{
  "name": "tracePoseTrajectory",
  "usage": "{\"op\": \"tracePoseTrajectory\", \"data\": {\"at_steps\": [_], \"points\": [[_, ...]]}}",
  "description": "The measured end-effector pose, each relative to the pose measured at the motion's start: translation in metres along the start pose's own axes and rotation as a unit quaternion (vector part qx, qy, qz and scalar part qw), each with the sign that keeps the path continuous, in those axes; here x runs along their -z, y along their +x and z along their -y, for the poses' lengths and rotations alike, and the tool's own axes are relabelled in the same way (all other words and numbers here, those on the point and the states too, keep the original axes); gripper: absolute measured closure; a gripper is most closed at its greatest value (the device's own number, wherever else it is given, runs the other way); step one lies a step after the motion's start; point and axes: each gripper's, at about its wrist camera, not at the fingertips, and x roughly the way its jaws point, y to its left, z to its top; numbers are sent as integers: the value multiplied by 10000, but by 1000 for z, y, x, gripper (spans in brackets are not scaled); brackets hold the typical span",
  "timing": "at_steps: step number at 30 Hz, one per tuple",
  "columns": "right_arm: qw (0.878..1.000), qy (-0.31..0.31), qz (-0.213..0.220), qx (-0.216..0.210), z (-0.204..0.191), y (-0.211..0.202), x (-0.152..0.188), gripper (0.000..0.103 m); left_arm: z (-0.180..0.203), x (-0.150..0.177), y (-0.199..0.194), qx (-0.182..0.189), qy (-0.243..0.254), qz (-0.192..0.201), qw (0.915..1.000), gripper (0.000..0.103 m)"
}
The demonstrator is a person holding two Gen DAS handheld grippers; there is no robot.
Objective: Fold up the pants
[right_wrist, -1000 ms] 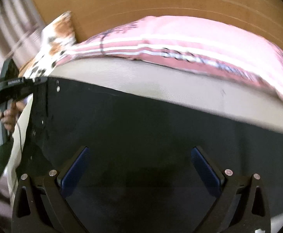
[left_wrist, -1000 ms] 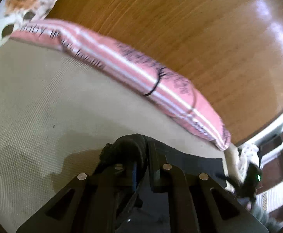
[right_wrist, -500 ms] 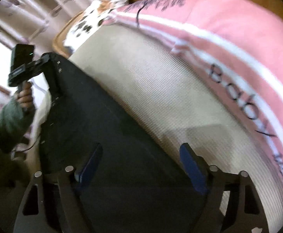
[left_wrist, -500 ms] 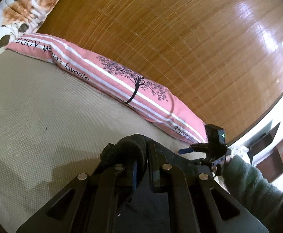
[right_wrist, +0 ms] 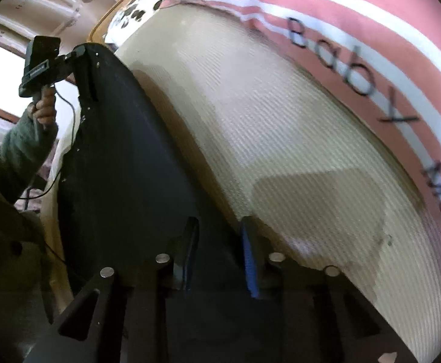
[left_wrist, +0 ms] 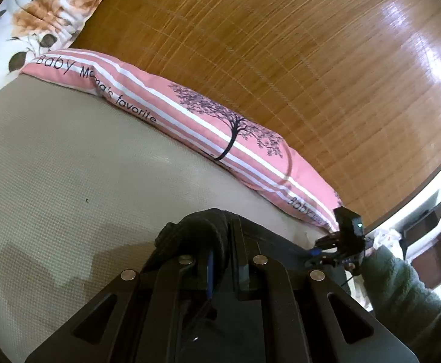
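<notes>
The black pants lie stretched across a beige bed sheet. My left gripper is shut on a bunched corner of the pants and holds it just above the sheet. It also shows at the far end of the pants in the right wrist view. My right gripper has its jaws narrowed around the pants' near edge, blue pads on either side of the cloth. It also shows at the right in the left wrist view.
A long pink striped pillow lies along the bed's far edge against a woven wooden headboard. A floral pillow sits at the far left corner. A green-sleeved arm reaches in at right.
My right gripper has swung to the pants' edge and narrowed from wide open to a small gap around the cloth. My left gripper keeps its hold, hardly moved.
</notes>
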Motion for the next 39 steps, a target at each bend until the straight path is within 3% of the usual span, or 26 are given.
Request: {"op": "tracePoseTrajectory", "data": {"at_steps": [6,14,19,25,32,36,39], "points": [[9992,87,240,298,3,-8,3,81,-6,-1,9,-195,-78,-34,9998,94],[9974,-31,265,664,-14,-11,2,91,-10,-1,16,-323,-98,-48,9994,94],[9917,-84,346,1236,-32,-16,5,95,-1,0,20,-663,107,-34,9977,94],[9761,-40,769,2031,-86,-49,21,96,26,7,3,-951,877,141,9915,94],[9511,144,1171,2853,-170,-82,66,97,52,28,-46,-742,1440,366,9861,94],[9402,328,1486,3047,-214,-89,107,97,64,48,-79,-566,1759,419,9819,94],[9337,529,1606,3157,-242,-80,133,97,73,76,-103,-592,2156,334,9741,94]]}}
